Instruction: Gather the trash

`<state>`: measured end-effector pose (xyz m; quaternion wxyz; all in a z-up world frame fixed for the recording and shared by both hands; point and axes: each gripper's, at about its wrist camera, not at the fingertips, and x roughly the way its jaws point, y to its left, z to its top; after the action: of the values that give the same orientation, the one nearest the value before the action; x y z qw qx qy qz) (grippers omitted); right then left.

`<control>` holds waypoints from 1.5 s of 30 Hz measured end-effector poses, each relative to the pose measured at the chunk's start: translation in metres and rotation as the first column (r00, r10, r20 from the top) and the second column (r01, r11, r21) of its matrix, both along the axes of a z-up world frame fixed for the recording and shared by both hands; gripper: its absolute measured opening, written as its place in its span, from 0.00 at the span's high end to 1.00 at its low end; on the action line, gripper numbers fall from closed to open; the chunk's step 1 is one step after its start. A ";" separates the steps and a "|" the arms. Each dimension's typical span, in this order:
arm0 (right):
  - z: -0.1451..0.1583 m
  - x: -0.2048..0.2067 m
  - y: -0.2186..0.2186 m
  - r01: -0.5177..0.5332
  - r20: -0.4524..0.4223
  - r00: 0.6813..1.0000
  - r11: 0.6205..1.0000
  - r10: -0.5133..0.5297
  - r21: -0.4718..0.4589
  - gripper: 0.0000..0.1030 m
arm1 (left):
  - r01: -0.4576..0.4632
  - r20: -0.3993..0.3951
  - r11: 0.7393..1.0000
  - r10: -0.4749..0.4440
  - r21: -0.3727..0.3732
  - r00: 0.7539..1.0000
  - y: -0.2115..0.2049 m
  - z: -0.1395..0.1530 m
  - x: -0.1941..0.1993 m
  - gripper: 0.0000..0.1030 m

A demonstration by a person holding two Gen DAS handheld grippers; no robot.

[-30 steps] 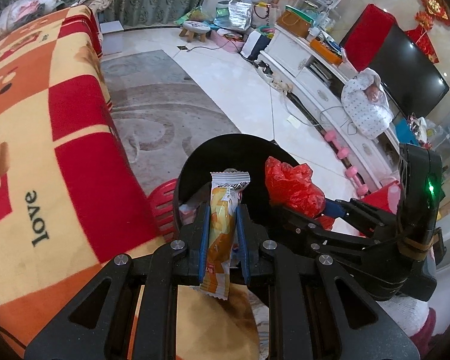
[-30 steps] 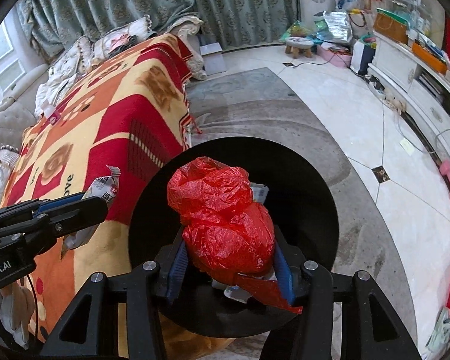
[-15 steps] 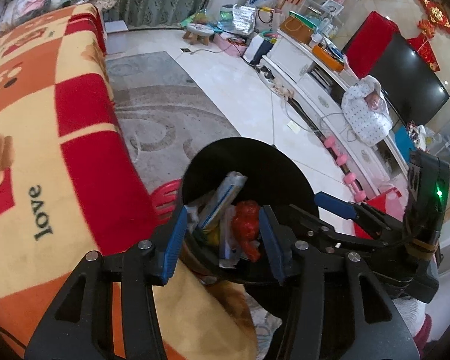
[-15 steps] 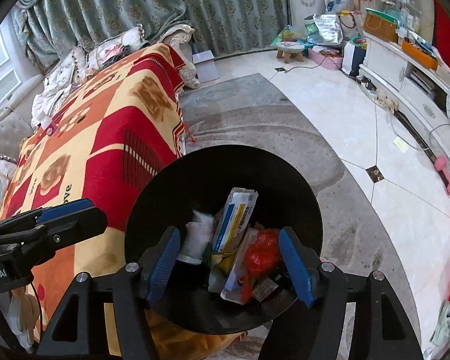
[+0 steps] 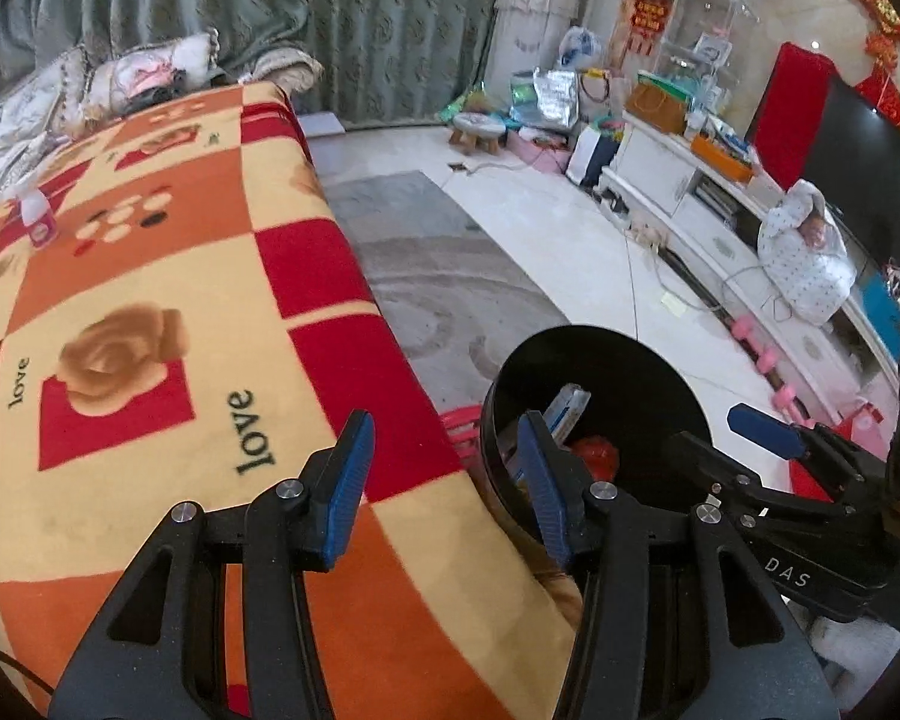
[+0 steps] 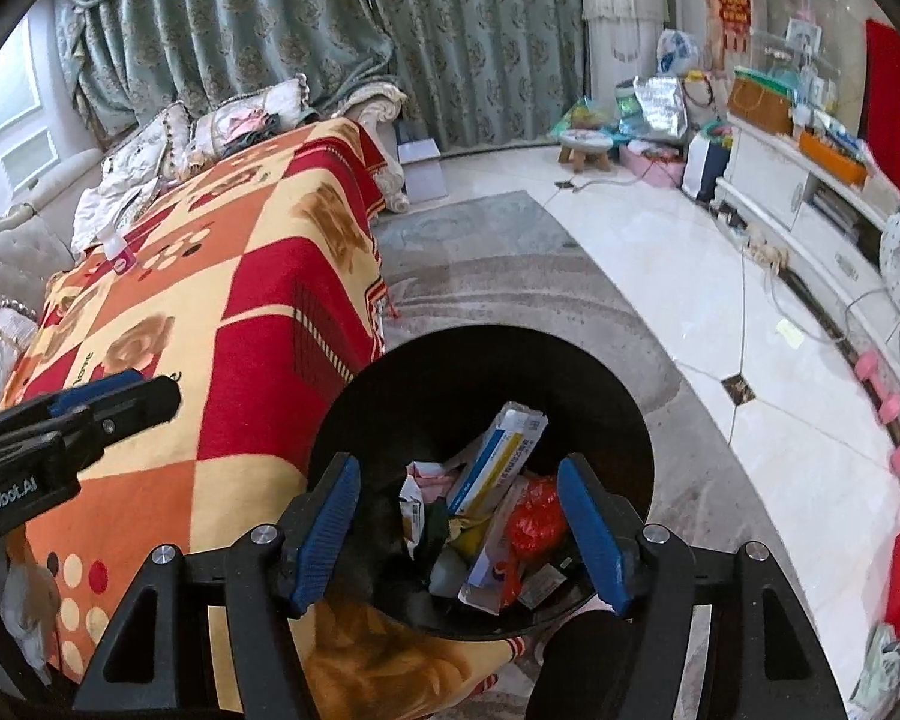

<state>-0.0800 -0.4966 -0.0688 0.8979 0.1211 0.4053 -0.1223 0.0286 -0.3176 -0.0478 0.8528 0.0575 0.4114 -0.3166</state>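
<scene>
1. Left gripper [image 5: 444,474]: blue-padded jaws parted, having just been opening; nothing between them; poised over the blanket's edge, its right finger overlapping the bin's rim in the left wrist view.
2. Right gripper [image 6: 459,531]: jaws parted wide, having just been opening; empty; hovering directly above the bin's mouth, clear of the contents.
3. Black bin [image 6: 624,420]: round, open-topped; standing on the floor against the corner of the blanket-covered surface.
4. Trash inside the bin: crumpled red plastic bag [image 6: 534,519] at lower right; white-and-blue packet [image 6: 501,459] leaning upright beside it, touching; small white wrapper [image 6: 417,492] to the left; further scraps beneath, too jumbled to tell apart.
5. Blanket [image 5: 168,324]: red, orange and yellow checks with rose motifs and the word "love"; small pink-and-white bottle [image 5: 37,219] lying on its far end.
6. Grey rug [image 6: 510,288]: beneath the bin; white tiled floor beyond.
7. White TV cabinet [image 5: 678,204]: along the right wall, well apart from the bin; pink dumbbells [image 5: 768,354] on the floor at its foot.
</scene>
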 end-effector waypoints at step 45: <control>0.077 -0.028 0.063 0.006 0.213 0.977 0.986 0.030 -0.169 0.29 | -0.069 0.159 0.995 0.080 -0.077 0.984 0.063 0.041 -0.034 0.53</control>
<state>-0.1082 -0.4334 0.0083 0.9442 0.0549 0.2946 -0.1369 -0.0057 -0.2545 -0.0067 0.8961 0.0371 0.3311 -0.2933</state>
